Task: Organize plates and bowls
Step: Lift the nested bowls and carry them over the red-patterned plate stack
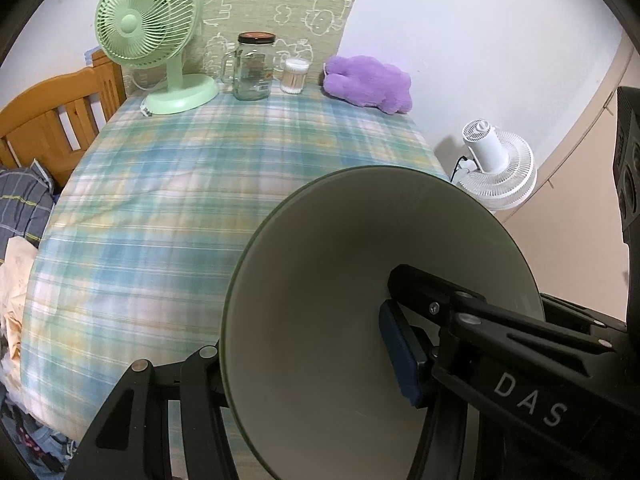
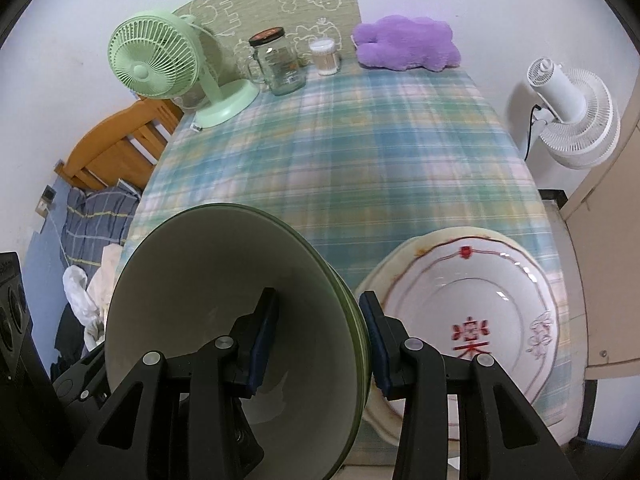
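Note:
A stack of pale green bowls (image 1: 360, 240) (image 2: 208, 264) hangs tilted over the plaid-covered table (image 1: 160, 200) (image 2: 360, 140), carried by both grippers. My left gripper (image 1: 304, 344) is shut on the stack's wall, one blue pad (image 1: 400, 356) inside and the other finger hidden behind the bowl. On the opposite side my right gripper (image 2: 320, 332) is shut on the stacked rims, with one pad (image 2: 262, 336) inside and one pad (image 2: 374, 340) outside. A white scalloped plate (image 2: 480, 280) with a red character lies on the table just right of the right gripper.
Along the table's back stand a green desk fan (image 1: 148, 28) (image 2: 156, 64), a glass jar mug (image 1: 254, 68) (image 2: 280, 62), a cotton-swab tub (image 1: 295, 76) (image 2: 325, 56) and a purple plush (image 1: 368, 84) (image 2: 408, 42). A white fan (image 1: 496, 164) (image 2: 572, 112) stands right; wooden bed frame (image 1: 52, 116) and bedding left.

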{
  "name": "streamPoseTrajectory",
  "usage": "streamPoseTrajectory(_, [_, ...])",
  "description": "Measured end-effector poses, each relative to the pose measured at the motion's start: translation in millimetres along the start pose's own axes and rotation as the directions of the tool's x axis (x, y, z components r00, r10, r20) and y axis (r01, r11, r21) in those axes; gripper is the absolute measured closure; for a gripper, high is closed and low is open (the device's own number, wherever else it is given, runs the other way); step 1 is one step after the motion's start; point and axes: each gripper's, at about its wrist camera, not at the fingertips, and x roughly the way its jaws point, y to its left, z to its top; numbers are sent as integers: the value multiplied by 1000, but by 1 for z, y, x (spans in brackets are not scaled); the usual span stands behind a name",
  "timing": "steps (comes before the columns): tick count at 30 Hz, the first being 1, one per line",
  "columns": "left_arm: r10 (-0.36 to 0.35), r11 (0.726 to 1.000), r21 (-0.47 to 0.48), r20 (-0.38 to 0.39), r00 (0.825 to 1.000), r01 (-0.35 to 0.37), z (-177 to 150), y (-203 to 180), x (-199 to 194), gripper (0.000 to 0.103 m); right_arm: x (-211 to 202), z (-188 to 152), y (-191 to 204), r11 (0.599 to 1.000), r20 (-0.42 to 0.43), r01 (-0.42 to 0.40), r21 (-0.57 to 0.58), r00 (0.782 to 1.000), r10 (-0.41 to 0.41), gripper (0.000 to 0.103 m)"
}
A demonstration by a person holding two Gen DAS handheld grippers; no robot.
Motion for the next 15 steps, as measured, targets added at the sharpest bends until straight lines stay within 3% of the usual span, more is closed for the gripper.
streamPoseTrajectory(15, [-4,1000,-22,0,1000,4,-10,-65,23,44,-16,-5,-70,1000,-14,-1,1,1000,1,58])
